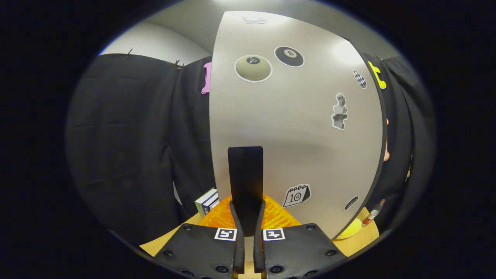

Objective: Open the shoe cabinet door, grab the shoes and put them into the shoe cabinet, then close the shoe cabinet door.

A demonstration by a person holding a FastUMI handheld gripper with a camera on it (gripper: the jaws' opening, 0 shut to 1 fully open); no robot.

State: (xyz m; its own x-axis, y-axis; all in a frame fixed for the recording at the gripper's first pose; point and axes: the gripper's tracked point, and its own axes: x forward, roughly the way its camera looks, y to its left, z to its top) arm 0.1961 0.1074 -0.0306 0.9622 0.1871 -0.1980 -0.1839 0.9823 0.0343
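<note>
Gripper view: tool [248, 211] clamped on dark handle [245, 178] of shoe cabinet door [294, 135], fingers pressing both sides. Door w/ stickers just ahead. Orange mat [277, 217] on bench [356, 242] below; books [206, 201] left of fingers.

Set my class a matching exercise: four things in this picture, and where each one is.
Things: 1 black handle; 2 books; 3 eight-ball sticker; 4 marker.
Places: A high on the cabinet door; B gripped between the fingers of the claw; C low, past the door's right edge; D left of the door, beside the orange mat.
Pairs: 1-B; 2-D; 3-A; 4-C.
</note>
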